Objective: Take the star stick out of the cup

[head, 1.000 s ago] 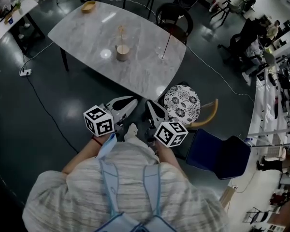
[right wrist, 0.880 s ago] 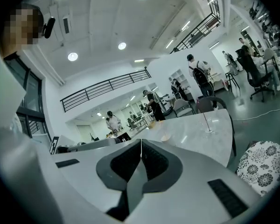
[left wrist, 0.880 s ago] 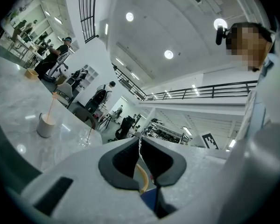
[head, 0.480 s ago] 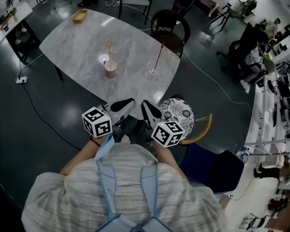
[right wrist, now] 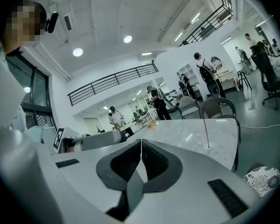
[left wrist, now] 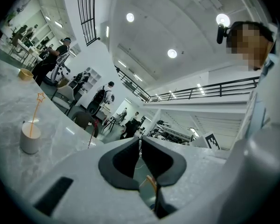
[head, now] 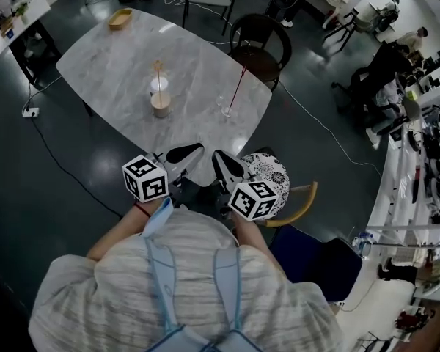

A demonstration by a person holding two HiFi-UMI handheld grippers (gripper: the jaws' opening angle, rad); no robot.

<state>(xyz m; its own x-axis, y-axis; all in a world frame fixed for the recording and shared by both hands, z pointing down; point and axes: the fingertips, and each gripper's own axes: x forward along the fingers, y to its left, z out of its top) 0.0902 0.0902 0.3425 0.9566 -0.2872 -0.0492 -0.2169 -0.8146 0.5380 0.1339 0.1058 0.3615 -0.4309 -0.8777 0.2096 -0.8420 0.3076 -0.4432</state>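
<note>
On the marble table (head: 198, 72) stands a beige cup (head: 160, 105) with a thin star stick (head: 158, 75) rising upright out of it. The left gripper view shows the same cup (left wrist: 30, 137) and star stick (left wrist: 36, 112) far off to the left. My left gripper (head: 192, 150) and right gripper (head: 218, 160) hover side by side at the table's near edge, well short of the cup. Both are shut with nothing between the jaws. In the right gripper view only a small orange shape (right wrist: 153, 124) shows at the cup's place.
A red stick (head: 237, 88) leans in a clear stand (head: 225, 111) right of the cup. A wooden bowl (head: 119, 18) lies at the far table end. A black chair (head: 260, 39) stands behind the table, a patterned-cushion chair (head: 275, 176) by my right gripper.
The table and cup have drawn closer in the head view; both grippers now reach the table's near edge. Both stay shut.
</note>
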